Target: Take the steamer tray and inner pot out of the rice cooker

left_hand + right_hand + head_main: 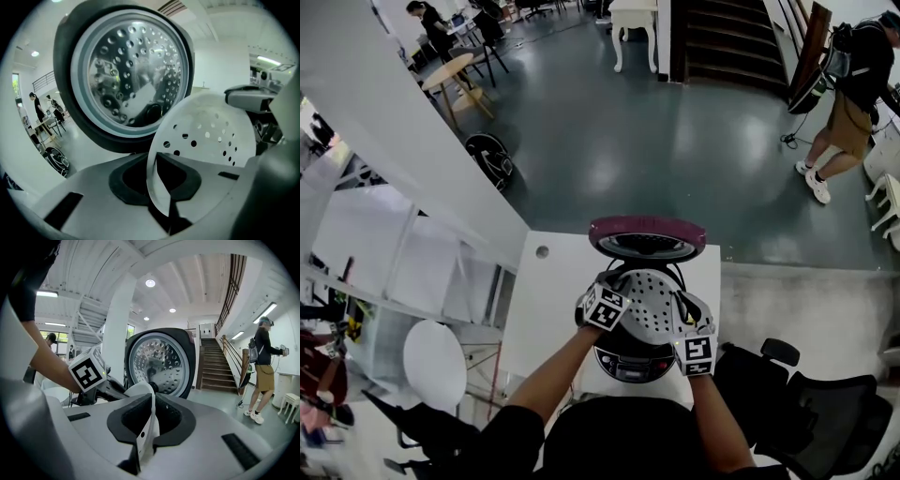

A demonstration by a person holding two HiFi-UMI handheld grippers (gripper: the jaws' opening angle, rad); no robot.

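White table [548, 281]: rice cooker [633, 364], lid [647, 234] up at 12 o'clock. Steamer tray [652, 292] over its mouth; left gripper [160, 185] pinches rim at 9, right gripper [146, 427] at 4, likely for level lift.

Even, cool indoor light throughout. Round ceiling lamps [150, 282] glow above and ahead of the right gripper [143, 437], and the grey floor [609, 159] beyond it shows soft pale reflections. Ahead of the left gripper [161, 206] the shiny lid plate [129, 70] carries mottled glare. Both gripper views bulge and darken at their corners
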